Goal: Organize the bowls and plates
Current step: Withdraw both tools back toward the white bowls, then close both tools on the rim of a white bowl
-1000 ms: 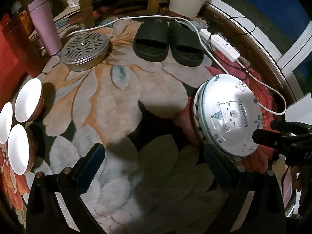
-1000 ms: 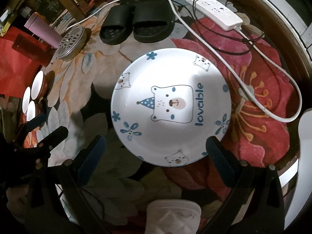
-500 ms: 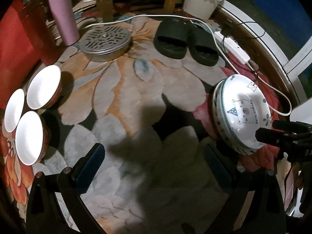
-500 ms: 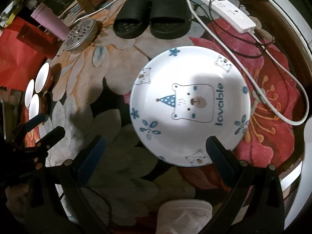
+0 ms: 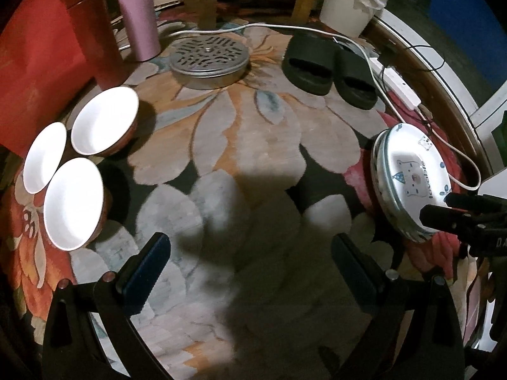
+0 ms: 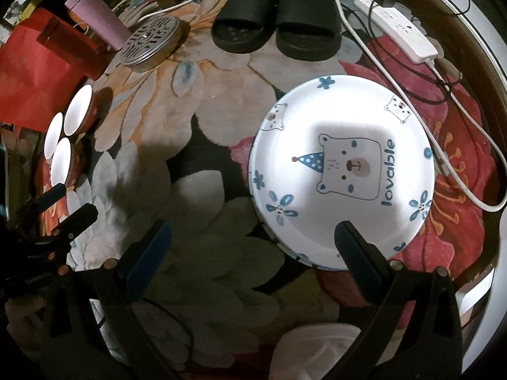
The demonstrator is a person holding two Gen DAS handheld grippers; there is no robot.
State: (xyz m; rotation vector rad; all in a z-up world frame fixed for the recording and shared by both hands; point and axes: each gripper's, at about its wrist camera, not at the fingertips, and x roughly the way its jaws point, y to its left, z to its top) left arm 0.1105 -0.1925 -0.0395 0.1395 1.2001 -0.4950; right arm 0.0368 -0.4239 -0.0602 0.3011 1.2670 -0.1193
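Plates: a stack of bear-print plates (image 6: 342,174) lies on the flowered rug (image 5: 247,145), at the right of the scene, near the white power strip (image 6: 399,28) and its cable. From the left wrist view the stack shows several rims one upon another; the count cannot be told.

Bowls: three white-lined bowls (image 5: 74,202) sit in a close cluster at the left edge of the rug, near a red box (image 5: 35,63). They are side by side, not nested.

Left gripper (image 5: 250,269): jaws spread wide, holding nothing, hanging above the middle of the rug, between bowls and plates.

Right gripper (image 6: 253,253): jaws spread wide, empty; its right finger lies over the near rim of the plate stack in view, but contact cannot be confirmed.

Judgement: the plates appear gathered; the bowls appear to be the outstanding item. The next move likely calls for the left gripper to travel left, close on the rim of one bowl and set it inside another. Thin rims demand a square, firm pinch.

Unrelated items: black slippers (image 5: 329,66), perforated metal lid (image 5: 209,60), pink tumbler (image 5: 136,15).
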